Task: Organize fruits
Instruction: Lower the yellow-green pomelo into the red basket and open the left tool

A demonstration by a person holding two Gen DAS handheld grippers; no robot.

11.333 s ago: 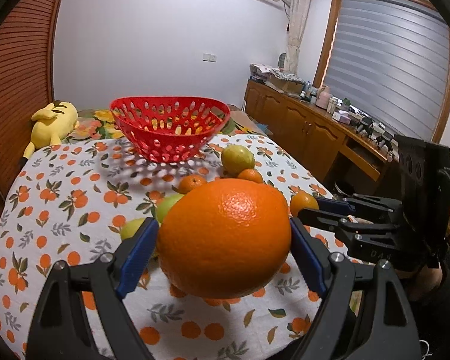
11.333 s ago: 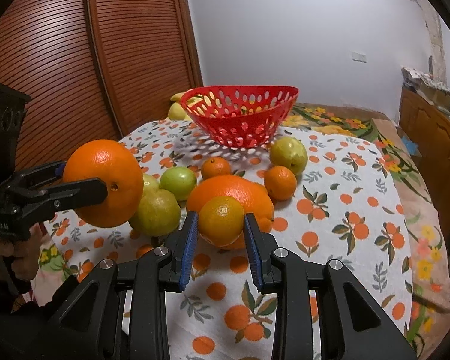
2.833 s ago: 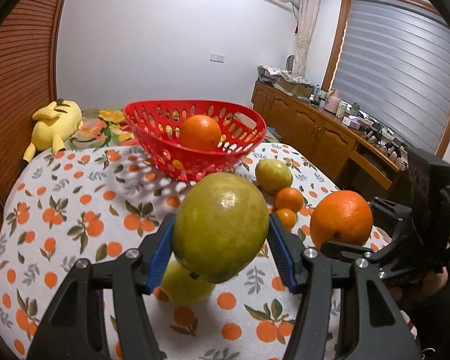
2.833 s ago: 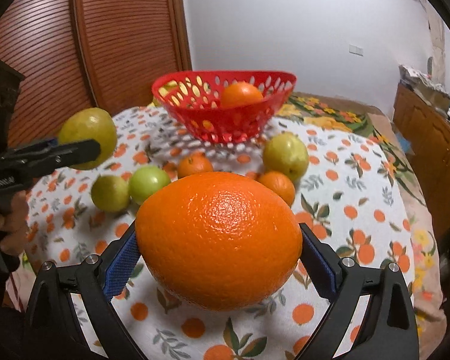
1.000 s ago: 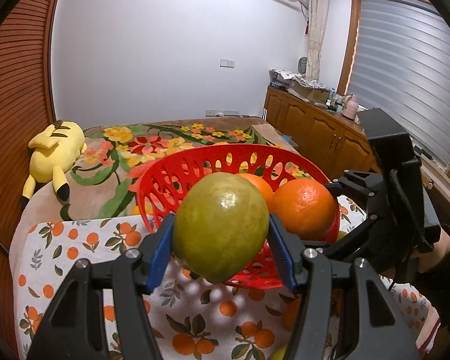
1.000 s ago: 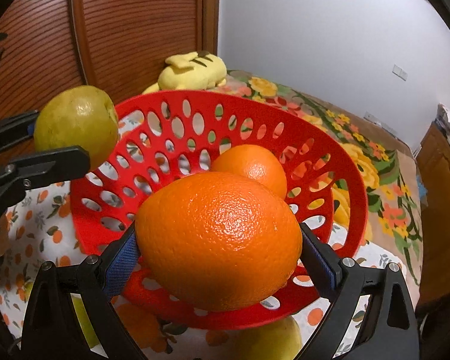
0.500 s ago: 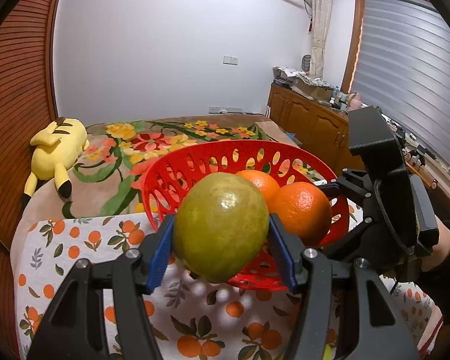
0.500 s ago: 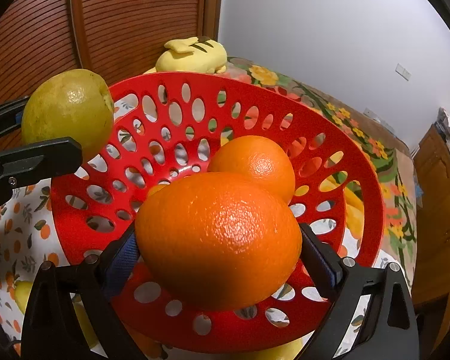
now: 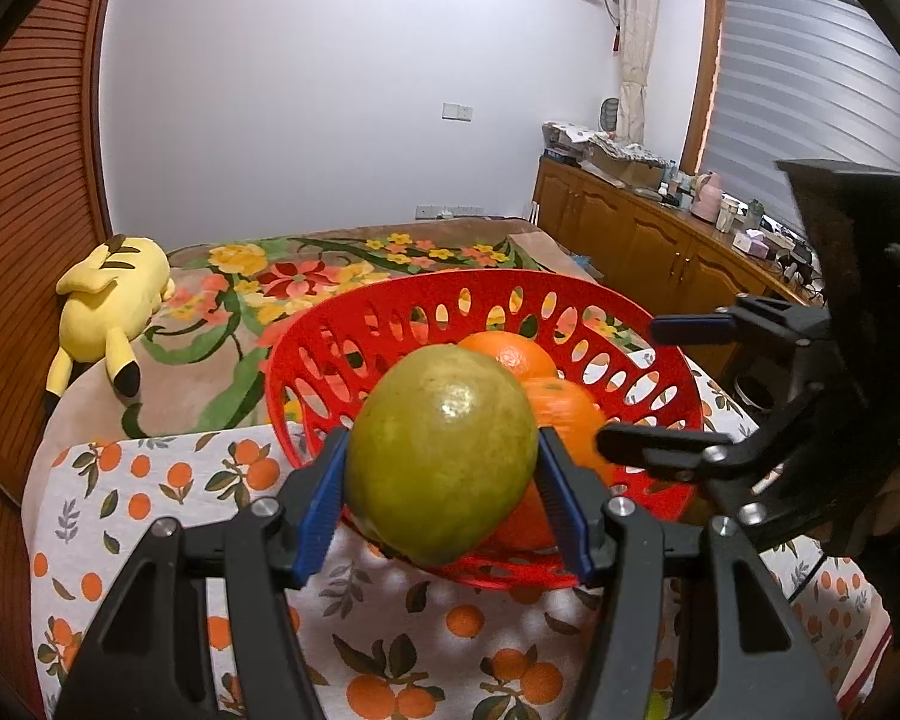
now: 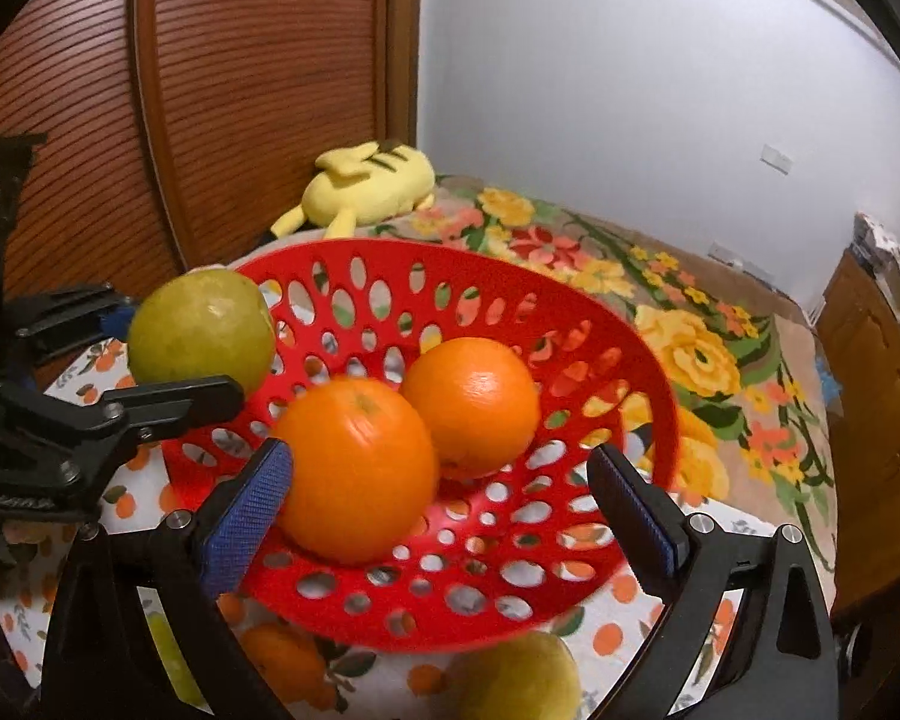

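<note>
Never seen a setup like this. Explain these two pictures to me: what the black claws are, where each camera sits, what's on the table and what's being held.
There is no robot here. A person holds a hand-operated two-finger claw in each hand, and each claw carries a wide-angle camera looking forward along its fingers.

In the left claw's picture, the left gripper is clamped on a green fruit just in front of the red basket; the other claw shows at the right.

In the right claw's picture, the right gripper stands open over the basket. Two oranges lie inside: the nearer orange between its fingers but not gripped, and a farther orange.

The basket sits on an orange-print tablecloth with more fruit near its front. A yellow plush toy lies behind.
</note>
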